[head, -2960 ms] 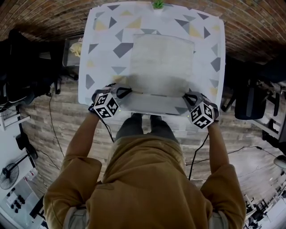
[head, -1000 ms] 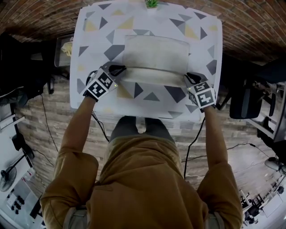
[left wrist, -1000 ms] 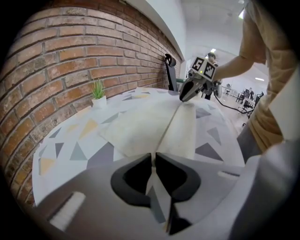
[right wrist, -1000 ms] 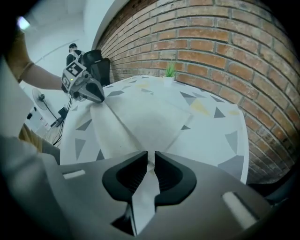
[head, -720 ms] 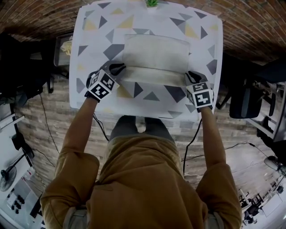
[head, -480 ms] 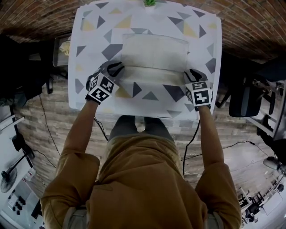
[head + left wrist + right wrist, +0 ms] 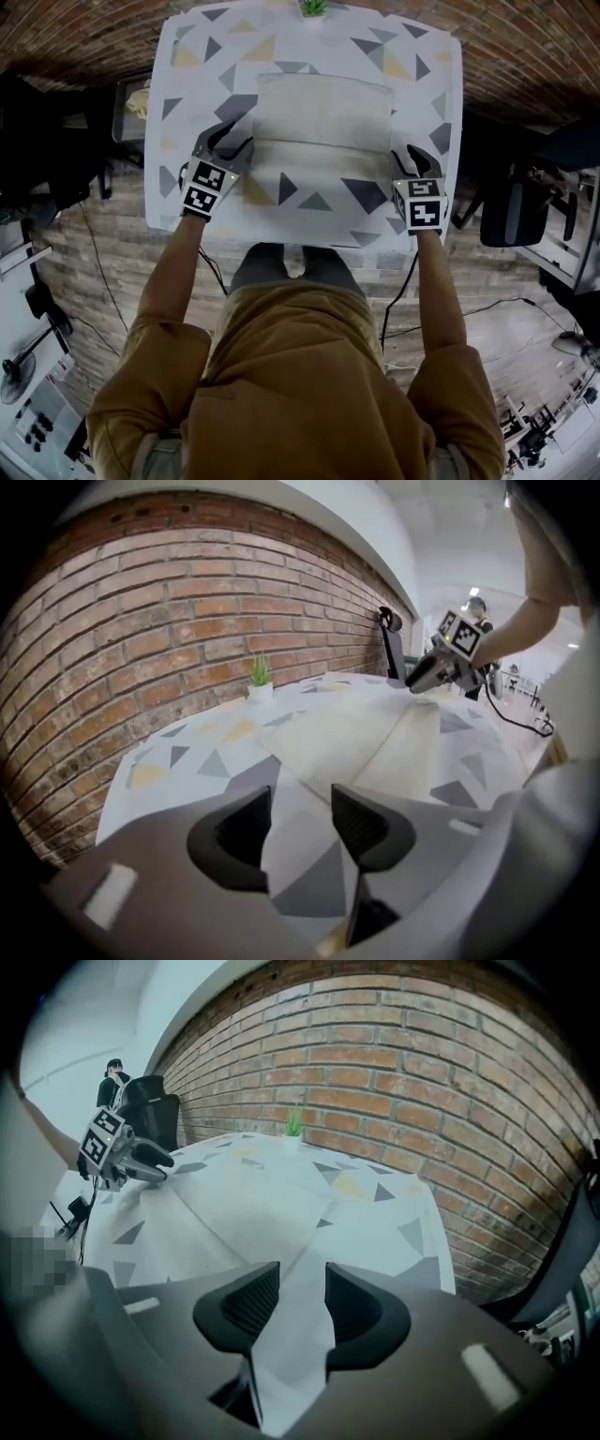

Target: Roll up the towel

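The beige towel [image 7: 323, 117] lies flat on the triangle-patterned table [image 7: 309, 220], its near strip folded over onto itself. My left gripper [image 7: 230, 141] hovers at the fold's left end and my right gripper [image 7: 412, 157] at its right end. Both pairs of jaws are opening, and only tablecloth shows between them. In the left gripper view the towel [image 7: 347, 738] lies just ahead of the left gripper [image 7: 300, 803], with the right gripper [image 7: 441, 663] across it. In the right gripper view, the right gripper [image 7: 302, 1283] also sits short of the towel [image 7: 234, 1208].
A small potted plant [image 7: 312, 7] stands at the table's far edge against the brick wall [image 7: 141, 621]. A black chair [image 7: 511, 211] stands right of the table, and a tray [image 7: 136, 98] lies off its left side. Cables run over the wooden floor.
Both grippers carried the towel's near edge forward, folding it over. In the last half second they let go, their jaws parted, and they drew back a little toward me.
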`<state>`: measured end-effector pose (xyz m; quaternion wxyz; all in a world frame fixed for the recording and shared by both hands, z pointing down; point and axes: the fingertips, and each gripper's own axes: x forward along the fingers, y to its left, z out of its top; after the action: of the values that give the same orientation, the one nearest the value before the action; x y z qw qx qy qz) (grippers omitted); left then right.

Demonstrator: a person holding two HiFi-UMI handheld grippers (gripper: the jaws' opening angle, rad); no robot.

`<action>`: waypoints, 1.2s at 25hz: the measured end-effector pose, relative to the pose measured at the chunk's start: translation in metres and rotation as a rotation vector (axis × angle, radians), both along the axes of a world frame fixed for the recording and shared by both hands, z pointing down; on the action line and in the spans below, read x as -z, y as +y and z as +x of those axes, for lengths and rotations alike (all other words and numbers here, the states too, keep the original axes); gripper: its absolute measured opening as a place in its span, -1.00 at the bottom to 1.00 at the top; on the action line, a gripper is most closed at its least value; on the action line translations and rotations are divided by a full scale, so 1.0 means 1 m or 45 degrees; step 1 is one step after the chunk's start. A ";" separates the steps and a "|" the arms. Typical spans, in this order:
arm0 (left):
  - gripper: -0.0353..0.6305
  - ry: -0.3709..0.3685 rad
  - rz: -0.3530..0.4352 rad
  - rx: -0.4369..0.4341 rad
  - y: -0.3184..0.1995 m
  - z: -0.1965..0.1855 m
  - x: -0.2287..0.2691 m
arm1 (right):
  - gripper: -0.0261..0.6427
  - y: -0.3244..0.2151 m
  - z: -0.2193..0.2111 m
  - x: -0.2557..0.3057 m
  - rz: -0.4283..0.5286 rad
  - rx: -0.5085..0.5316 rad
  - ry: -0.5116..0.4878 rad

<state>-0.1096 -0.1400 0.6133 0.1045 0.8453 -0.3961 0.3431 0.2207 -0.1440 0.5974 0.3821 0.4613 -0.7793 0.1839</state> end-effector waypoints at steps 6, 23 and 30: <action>-0.24 -0.065 0.048 -0.147 0.028 0.006 0.014 | -0.52 0.033 -0.011 0.006 0.009 0.258 0.023; -0.25 -0.341 0.011 -0.556 0.079 0.045 -0.016 | -0.53 0.080 -0.027 -0.034 -0.005 0.692 0.372; -0.41 -0.382 -0.013 -0.567 0.078 0.040 -0.022 | -0.53 0.080 -0.027 -0.037 -0.069 0.757 0.363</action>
<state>-0.0698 -0.0624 0.6358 -0.0289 0.8508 -0.2098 0.4810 0.1932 -0.0642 0.6347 0.5363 0.2244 -0.8134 0.0185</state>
